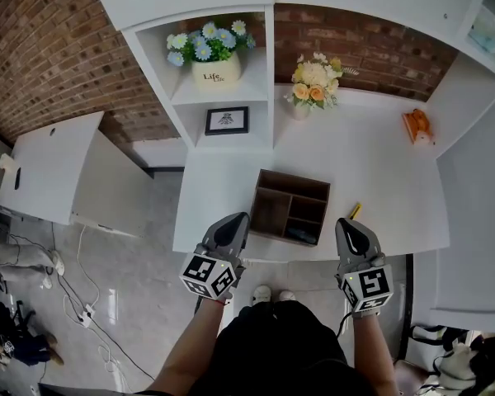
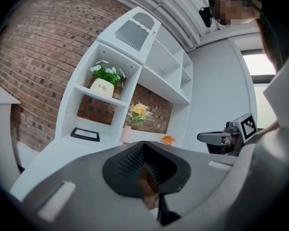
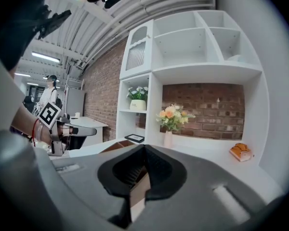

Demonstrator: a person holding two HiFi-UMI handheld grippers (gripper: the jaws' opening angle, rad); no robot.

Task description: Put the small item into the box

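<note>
A brown wooden box (image 1: 289,206) with several compartments stands near the front edge of the white desk (image 1: 379,163). A small yellow item (image 1: 354,211) lies on the desk just right of the box. My left gripper (image 1: 233,224) is shut, its tips at the box's near left corner. My right gripper (image 1: 349,228) is also shut, just short of the yellow item. Nothing is held in either. In the left gripper view the jaws (image 2: 145,177) meet, with a sliver of the box behind them; the right gripper view (image 3: 137,179) looks the same.
A potted plant (image 1: 211,54) and a picture frame (image 1: 227,120) sit on the left shelves. A vase of flowers (image 1: 312,86) and an orange object (image 1: 417,127) stand at the back of the desk. A white side table (image 1: 54,167) is to the left.
</note>
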